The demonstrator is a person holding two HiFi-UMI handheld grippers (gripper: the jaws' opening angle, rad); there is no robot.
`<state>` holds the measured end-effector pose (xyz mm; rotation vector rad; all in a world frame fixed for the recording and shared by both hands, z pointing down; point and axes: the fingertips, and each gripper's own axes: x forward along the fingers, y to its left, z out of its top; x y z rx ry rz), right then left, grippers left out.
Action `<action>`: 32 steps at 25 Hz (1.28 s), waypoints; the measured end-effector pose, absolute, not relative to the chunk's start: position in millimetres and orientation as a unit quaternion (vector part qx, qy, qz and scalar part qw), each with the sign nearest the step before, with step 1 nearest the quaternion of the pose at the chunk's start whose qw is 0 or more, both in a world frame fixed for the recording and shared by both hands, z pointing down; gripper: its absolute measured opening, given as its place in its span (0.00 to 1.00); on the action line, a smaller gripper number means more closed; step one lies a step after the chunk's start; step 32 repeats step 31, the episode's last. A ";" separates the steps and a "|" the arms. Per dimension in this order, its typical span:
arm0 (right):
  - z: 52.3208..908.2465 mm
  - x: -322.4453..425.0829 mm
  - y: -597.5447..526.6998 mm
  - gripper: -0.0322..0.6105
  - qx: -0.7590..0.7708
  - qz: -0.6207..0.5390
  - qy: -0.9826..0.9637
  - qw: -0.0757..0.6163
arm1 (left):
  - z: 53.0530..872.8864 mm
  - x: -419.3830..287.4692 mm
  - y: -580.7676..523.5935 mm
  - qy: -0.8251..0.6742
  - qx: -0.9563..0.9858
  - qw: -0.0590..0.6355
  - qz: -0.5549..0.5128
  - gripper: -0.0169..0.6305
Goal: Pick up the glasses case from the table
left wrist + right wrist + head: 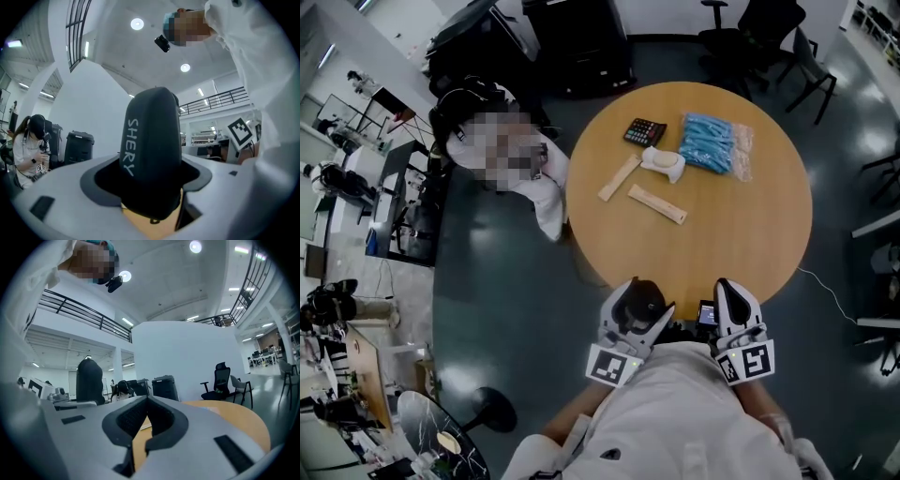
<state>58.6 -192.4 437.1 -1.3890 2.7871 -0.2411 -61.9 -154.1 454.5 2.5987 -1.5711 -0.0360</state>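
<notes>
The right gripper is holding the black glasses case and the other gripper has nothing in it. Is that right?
Not quite, the sides are swapped. The black glasses case is held by the left gripper. The left gripper view shows it clamped upright between that gripper's jaws. The right gripper is the one holding nothing: in its own view its jaws are together with nothing between them.
</notes>
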 end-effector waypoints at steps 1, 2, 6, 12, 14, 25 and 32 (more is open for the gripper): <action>436.8 56.7 -192.6 0.08 -0.444 -0.077 0.893 0.009 | 453.1 -61.9 -155.2 -0.515 0.856 0.052 -0.014 0.55; 437.2 54.6 -192.6 0.07 -0.444 -0.075 0.893 0.007 | 452.6 -62.1 -156.2 -0.512 0.857 0.052 -0.014 0.55; 439.5 50.6 -195.2 0.07 -0.440 -0.071 0.895 -0.002 | 453.3 -61.2 -161.1 -0.507 0.860 0.058 -0.019 0.55; 434.8 45.8 -199.4 0.07 -0.437 -0.070 0.897 0.002 | 450.2 -63.4 -163.2 -0.508 0.859 0.058 -0.021 0.55; 435.6 42.3 -199.1 0.07 -0.433 -0.068 0.899 0.002 | 451.8 -66.3 -163.3 -0.511 0.857 0.058 -0.022 0.55; 437.7 33.9 -198.7 0.07 -0.427 -0.072 0.901 0.006 | 461.8 -78.1 -163.1 -0.522 0.850 0.069 -0.017 0.55; 439.3 31.6 -195.8 0.07 -0.426 -0.070 0.902 0.004 | 464.6 -81.7 -161.4 -0.524 0.849 0.072 -0.017 0.55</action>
